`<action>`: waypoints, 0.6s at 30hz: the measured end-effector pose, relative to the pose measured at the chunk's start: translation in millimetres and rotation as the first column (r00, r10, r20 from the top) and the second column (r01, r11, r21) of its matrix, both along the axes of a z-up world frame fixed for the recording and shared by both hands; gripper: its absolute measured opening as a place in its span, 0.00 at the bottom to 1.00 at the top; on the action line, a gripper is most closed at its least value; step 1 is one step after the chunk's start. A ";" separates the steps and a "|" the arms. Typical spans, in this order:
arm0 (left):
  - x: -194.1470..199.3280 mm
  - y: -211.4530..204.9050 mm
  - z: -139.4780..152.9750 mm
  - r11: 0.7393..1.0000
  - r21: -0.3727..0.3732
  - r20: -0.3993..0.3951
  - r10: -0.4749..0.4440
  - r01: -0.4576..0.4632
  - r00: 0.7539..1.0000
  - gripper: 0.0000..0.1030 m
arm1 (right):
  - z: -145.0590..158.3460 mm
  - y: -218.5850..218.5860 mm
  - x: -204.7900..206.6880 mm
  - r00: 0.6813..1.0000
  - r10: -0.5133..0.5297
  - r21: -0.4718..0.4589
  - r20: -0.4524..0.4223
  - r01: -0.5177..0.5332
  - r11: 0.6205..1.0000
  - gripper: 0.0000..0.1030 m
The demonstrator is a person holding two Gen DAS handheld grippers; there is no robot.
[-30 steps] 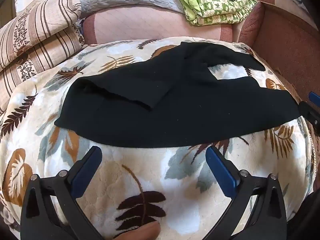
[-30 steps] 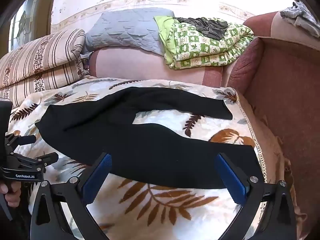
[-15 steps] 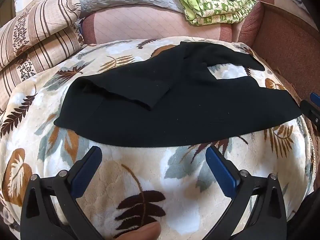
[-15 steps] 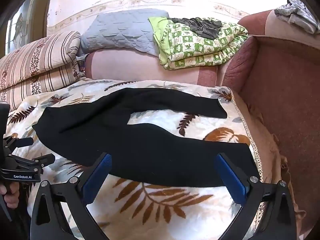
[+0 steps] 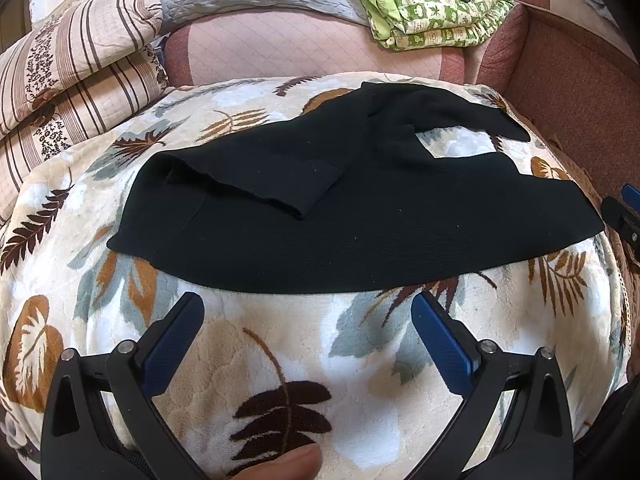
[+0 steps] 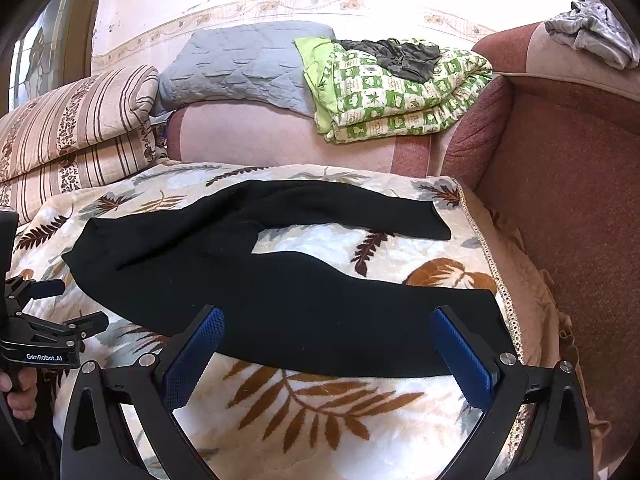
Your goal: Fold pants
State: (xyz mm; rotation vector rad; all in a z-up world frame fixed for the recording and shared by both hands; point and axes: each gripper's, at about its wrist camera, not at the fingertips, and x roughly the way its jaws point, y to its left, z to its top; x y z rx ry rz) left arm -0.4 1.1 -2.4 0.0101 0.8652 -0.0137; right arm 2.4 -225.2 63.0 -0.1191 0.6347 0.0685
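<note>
Black pants (image 5: 360,216) lie spread on a leaf-patterned blanket (image 5: 280,360), waist to the left with a folded-over flap, the two legs running right and splayed apart. My left gripper (image 5: 308,320) is open and empty, just in front of the pants' near edge. In the right wrist view the pants (image 6: 288,292) show with the near leg's cuff at the right. My right gripper (image 6: 326,328) is open and empty, its fingertips over the near leg's edge. The left gripper shows at the left edge of the right wrist view (image 6: 48,320).
Striped pillows (image 6: 72,128) are stacked at the left. A grey quilt (image 6: 244,68) and a green checked blanket (image 6: 396,92) lie on the sofa back. A red-brown sofa arm (image 6: 568,184) rises on the right. The blanket's trimmed edge (image 6: 500,280) runs along the right.
The right gripper has edged forward toward the near leg, so the pants sit lower in its view. The left gripper has hardly moved. Both stay open.
</note>
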 end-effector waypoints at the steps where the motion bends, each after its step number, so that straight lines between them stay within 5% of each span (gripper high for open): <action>1: 0.1 -0.3 0.0 1.000 -0.001 -0.001 0.000 0.000 1.000 1.00 | -0.1 -0.3 0.0 1.000 -0.001 0.001 0.000 0.001 1.000 1.00; 18: 0.5 -0.2 -0.2 1.000 -0.004 -0.003 -0.002 0.002 1.000 1.00 | 2.1 -4.0 -2.0 1.000 -0.018 -0.006 0.017 0.018 1.000 1.00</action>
